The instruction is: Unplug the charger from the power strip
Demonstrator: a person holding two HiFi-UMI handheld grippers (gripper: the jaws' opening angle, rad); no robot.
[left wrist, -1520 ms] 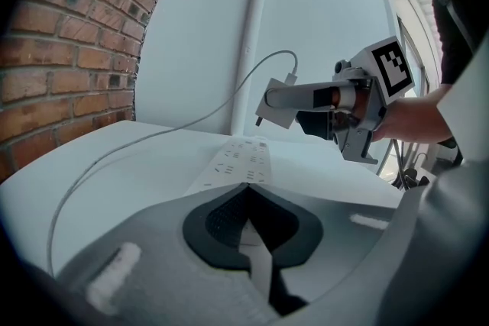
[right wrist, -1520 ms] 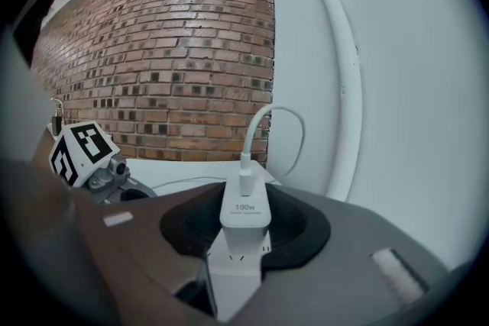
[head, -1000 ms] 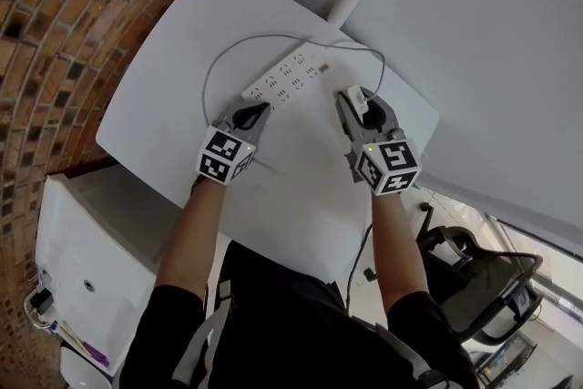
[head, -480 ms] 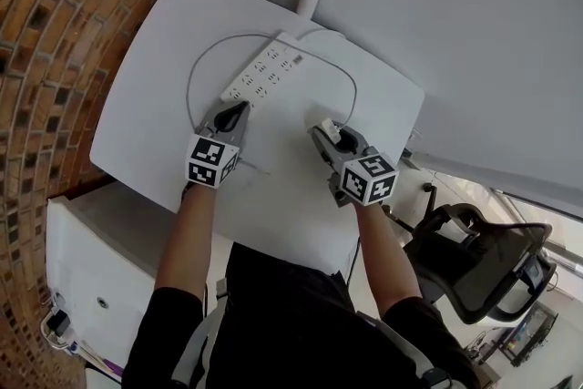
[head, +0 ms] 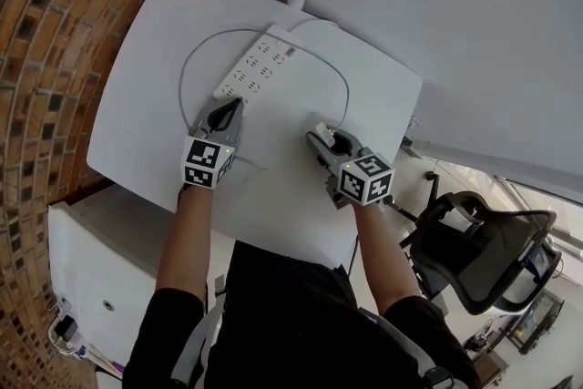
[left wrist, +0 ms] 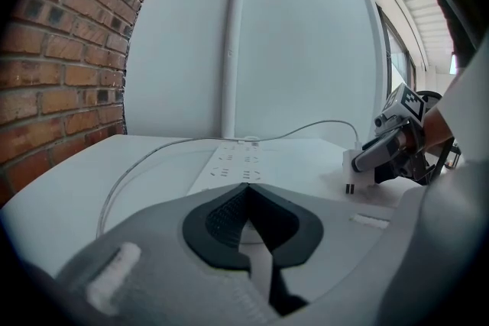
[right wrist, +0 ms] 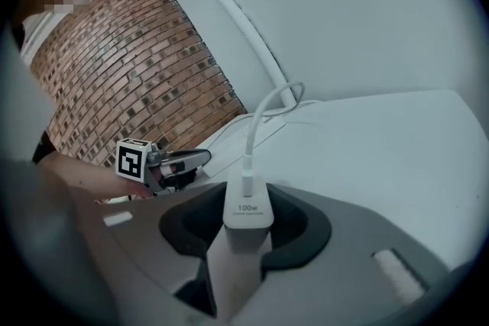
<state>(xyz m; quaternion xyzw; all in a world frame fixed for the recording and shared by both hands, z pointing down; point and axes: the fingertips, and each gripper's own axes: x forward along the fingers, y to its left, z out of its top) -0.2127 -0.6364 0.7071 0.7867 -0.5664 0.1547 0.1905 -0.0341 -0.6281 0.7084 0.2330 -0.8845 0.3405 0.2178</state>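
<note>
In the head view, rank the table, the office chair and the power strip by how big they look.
Largest to smallest: table, office chair, power strip. The chair sits lower, farther from the camera, so it looks smaller than it is.

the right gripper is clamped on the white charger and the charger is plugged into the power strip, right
One thing is off: the charger is not plugged in. The left gripper view shows its prongs bare, off to the side of the power strip, and the head view shows a stretch of bare table between the two. The rest holds: the right gripper is clamped on the white charger.
</note>
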